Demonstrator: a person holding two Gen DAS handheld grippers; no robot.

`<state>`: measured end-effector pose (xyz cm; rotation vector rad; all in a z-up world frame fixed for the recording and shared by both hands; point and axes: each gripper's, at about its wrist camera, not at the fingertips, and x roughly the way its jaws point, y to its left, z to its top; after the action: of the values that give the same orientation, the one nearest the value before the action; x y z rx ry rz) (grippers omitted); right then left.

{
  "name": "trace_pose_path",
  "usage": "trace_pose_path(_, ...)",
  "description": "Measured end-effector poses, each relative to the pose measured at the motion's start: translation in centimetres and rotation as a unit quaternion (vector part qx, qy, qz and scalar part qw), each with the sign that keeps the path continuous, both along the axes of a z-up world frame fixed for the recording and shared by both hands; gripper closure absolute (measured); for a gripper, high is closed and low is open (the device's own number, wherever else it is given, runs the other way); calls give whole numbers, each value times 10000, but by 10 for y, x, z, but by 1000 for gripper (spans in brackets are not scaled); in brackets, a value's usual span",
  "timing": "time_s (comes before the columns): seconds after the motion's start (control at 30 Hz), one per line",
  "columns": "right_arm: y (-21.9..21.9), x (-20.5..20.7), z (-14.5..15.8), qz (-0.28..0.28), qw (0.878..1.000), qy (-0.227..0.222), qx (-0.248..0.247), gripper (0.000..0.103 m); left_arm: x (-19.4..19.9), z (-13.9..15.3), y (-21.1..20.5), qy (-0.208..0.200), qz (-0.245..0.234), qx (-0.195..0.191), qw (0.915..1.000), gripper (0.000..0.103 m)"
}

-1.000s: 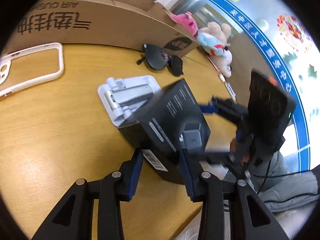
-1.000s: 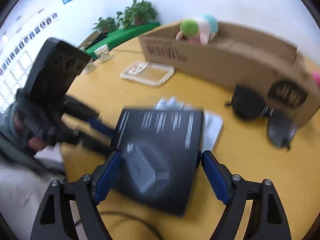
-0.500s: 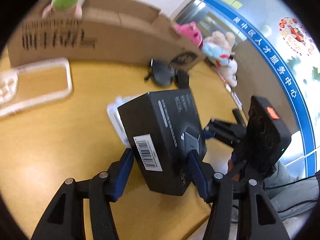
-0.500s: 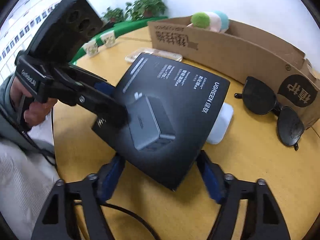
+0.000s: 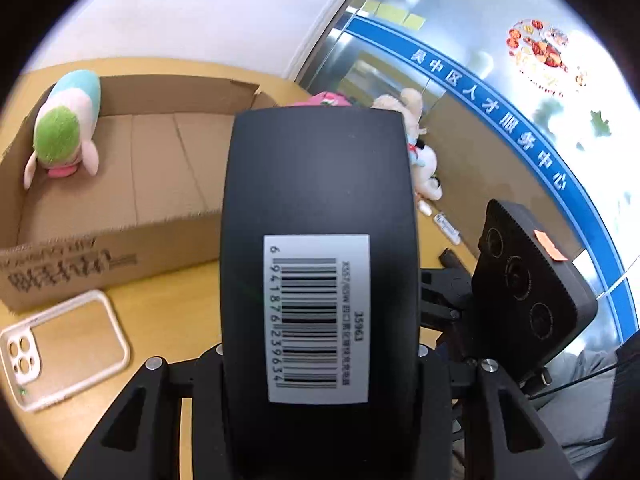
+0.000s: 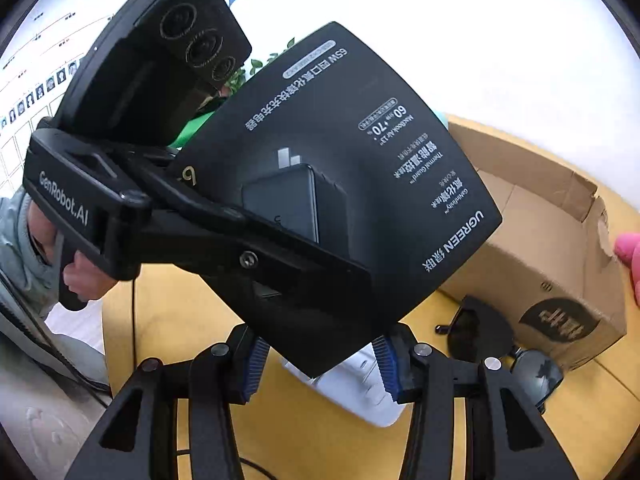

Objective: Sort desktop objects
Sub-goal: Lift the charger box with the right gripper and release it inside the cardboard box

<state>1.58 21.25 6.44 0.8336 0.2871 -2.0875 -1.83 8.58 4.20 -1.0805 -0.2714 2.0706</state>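
Observation:
A black charger box [image 5: 320, 184] with a barcode label is held up off the yellow table [image 5: 168, 296]. My left gripper [image 5: 320, 352] is clamped on its two broad faces, jaws closing; one of its fingers [image 6: 280, 248] lies across the printed face in the right wrist view. My right gripper [image 6: 320, 360] sits just under the box [image 6: 360, 184], jaws closing, with the box's lowest corner hanging between the blue pads and no firm press that I can see. An open cardboard carton [image 5: 140, 184] stands beyond the box.
A green and white plush [image 5: 64, 132] lies in the carton. A clear phone case [image 5: 68, 344] lies on the table at left. Sunglasses [image 6: 488, 332] and a white stand [image 6: 360, 392] lie under my right gripper. More plush toys [image 5: 416, 148] sit behind the box.
The black box has come up off the white stand and tipped barcode end toward the left camera. The right jaws have narrowed around its lower corner. Both grippers rose.

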Motion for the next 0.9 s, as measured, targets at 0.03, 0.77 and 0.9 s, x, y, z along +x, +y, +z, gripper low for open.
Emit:
trace_pose_path(0.03, 2, -2, 3, -22, 10000, 19, -27, 57, -6, 3, 0, 7, -17, 66, 10000, 61)
trace_pose_path(0.77, 16, -197, 84, -728, 9931, 313, -861, 18, -233, 41, 4, -578, -64, 1156, 9916, 60)
trace_pose_path(0.9, 13, -252, 61, -807, 9934, -204, -785, 18, -283, 5, 3, -1219, 182, 1081, 9865, 59)
